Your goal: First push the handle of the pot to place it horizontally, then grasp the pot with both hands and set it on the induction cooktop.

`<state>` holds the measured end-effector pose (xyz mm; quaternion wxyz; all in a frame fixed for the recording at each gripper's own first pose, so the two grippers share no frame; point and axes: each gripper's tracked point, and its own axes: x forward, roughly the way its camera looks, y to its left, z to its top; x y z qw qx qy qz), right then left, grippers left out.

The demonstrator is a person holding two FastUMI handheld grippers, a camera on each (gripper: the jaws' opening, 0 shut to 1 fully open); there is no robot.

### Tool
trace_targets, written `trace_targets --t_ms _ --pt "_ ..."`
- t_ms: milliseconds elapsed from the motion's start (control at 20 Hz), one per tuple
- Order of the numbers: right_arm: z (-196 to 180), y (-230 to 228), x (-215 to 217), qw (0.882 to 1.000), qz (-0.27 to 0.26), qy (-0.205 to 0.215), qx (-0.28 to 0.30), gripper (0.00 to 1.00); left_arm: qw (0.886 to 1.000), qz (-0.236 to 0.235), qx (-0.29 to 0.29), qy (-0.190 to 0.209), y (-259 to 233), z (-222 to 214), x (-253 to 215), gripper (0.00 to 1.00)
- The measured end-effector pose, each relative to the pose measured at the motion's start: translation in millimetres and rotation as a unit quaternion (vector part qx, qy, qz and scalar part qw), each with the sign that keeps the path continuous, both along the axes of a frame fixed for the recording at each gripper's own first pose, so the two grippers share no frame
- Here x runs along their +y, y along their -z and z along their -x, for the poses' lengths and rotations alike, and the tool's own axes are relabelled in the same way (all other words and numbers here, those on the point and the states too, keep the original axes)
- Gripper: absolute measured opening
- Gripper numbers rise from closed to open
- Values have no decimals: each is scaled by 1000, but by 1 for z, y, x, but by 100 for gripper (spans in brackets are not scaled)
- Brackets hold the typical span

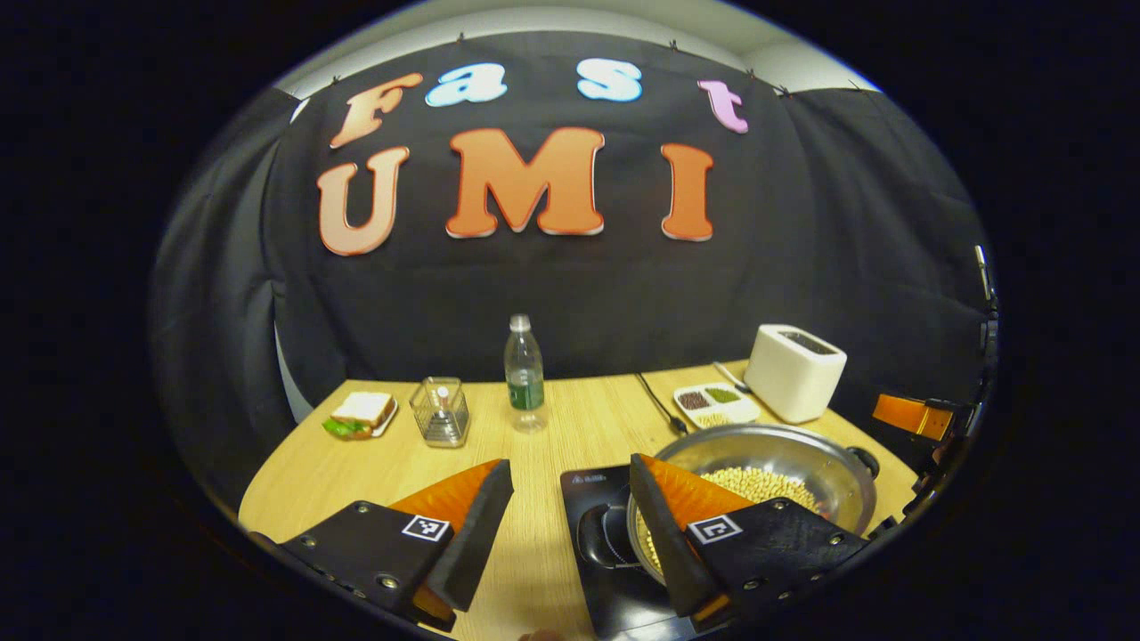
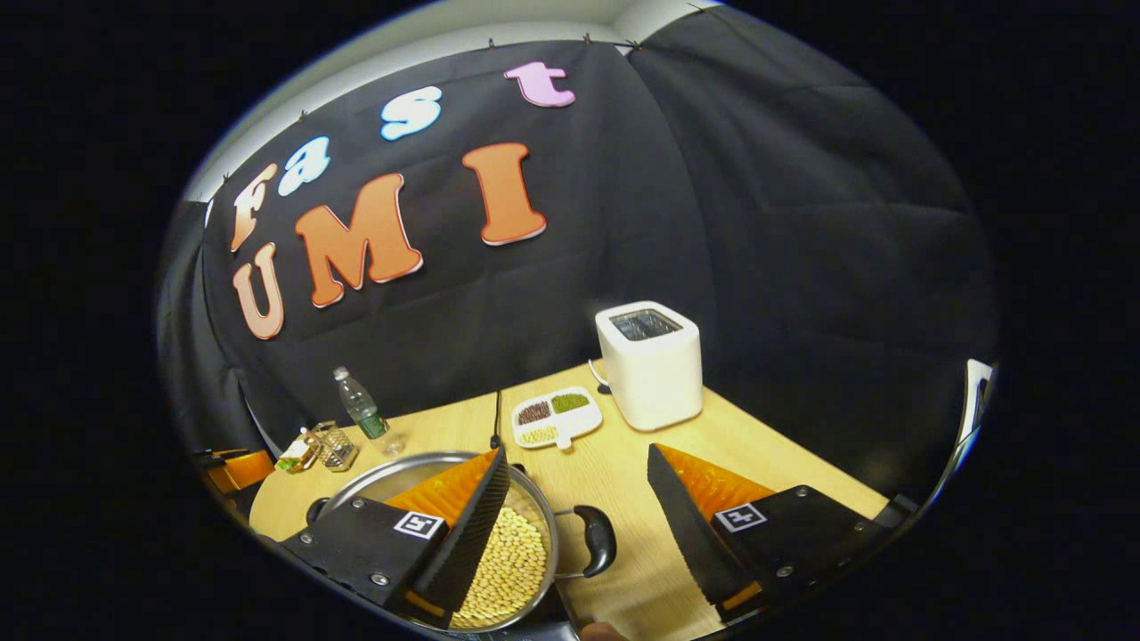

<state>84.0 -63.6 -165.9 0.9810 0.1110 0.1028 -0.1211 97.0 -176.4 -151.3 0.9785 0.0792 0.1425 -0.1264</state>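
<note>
A steel pot (image 1: 784, 445) full of pale beans stands at the right, its left part over the black induction cooktop (image 1: 583, 488). Its dark near handle (image 1: 582, 534) lies above the cooktop, between the fingers of my left gripper (image 1: 570, 465), which is open; the right finger covers the pot's left rim. In the right gripper view the same pot (image 2: 383, 479) is at the bottom left. Its other handle (image 2: 598, 539) sticks out sideways between the fingers of my right gripper (image 2: 577, 456), also open, with the left finger over the beans (image 2: 509, 561).
On the wooden table (image 1: 570, 418) stand a sandwich on a plate (image 1: 361, 414), a glass jar (image 1: 441, 411), a water bottle (image 1: 525, 374), a divided dish of grains (image 1: 715, 402) and a white toaster (image 1: 795, 369). A black cable (image 1: 659, 405) runs from the wall.
</note>
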Motion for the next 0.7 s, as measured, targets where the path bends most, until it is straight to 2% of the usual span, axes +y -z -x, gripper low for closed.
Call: trace_targets --t_ms 200,300,500,700 --pt "19 -83 24 997 31 -11 -68 95 994 43 -99 1 -103 25 11 81" --pt "30 -120 40 994 42 -20 -98 95 989 46 -143 -4 -145 41 20 80" --pt "55 -188 66 985 63 -33 -155 95 983 83 -164 -12 -203 73 36 80" --pt "76 -230 89 980 62 -49 -182 95 980 74 -180 -38 -234 86 62 80"
